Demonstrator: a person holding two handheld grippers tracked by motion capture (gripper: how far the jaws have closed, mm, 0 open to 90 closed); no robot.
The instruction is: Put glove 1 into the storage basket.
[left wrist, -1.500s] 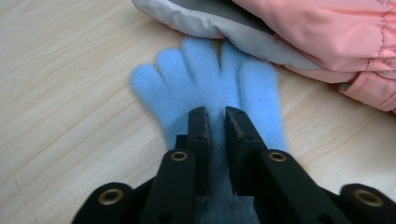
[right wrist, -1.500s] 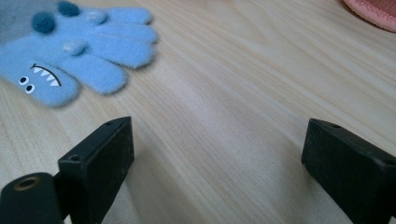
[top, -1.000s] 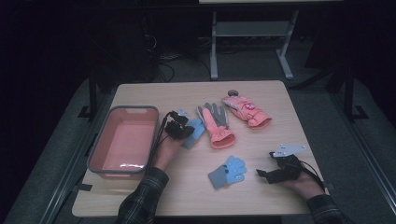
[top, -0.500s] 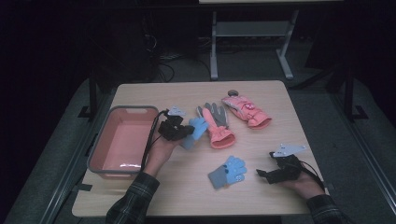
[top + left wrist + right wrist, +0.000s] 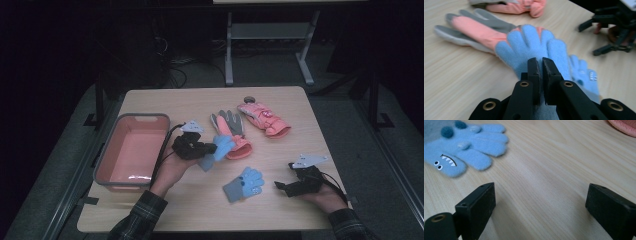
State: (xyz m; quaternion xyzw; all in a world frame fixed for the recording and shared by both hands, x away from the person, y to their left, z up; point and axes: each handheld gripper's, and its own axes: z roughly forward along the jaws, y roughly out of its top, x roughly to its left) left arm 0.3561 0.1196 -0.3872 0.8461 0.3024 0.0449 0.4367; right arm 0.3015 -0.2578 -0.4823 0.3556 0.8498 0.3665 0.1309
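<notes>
Left gripper [image 5: 214,148] clamped on a blue glove [image 5: 216,150], jaws nearly together with the fabric pinched between them. In the left gripper view [image 5: 541,65], glove [image 5: 536,50] fanned out beyond the jaw tips, fingers spread, raised off the table [image 5: 200,200]. Seen from above, held between the tray [image 5: 131,150] and the grey-and-pink glove [image 5: 231,132], just beside that glove's cuff.

Right gripper [image 5: 281,186] low over the table near the right front edge, jaws wide apart, nothing between them. In the right gripper view [image 5: 540,202], bare wood between the jaws; second blue glove [image 5: 464,147] lying flat up and to the left, well clear of them, with a small toothy face on one finger. From above, same glove [image 5: 243,184] flat on the table between the two hands, nearer the right gripper.

Pink tray at the table's left side, beside the left forearm. Pink glove [image 5: 263,118] lying farther back, right of the grey-and-pink one, close to it; touching or not, cannot tell.
</notes>
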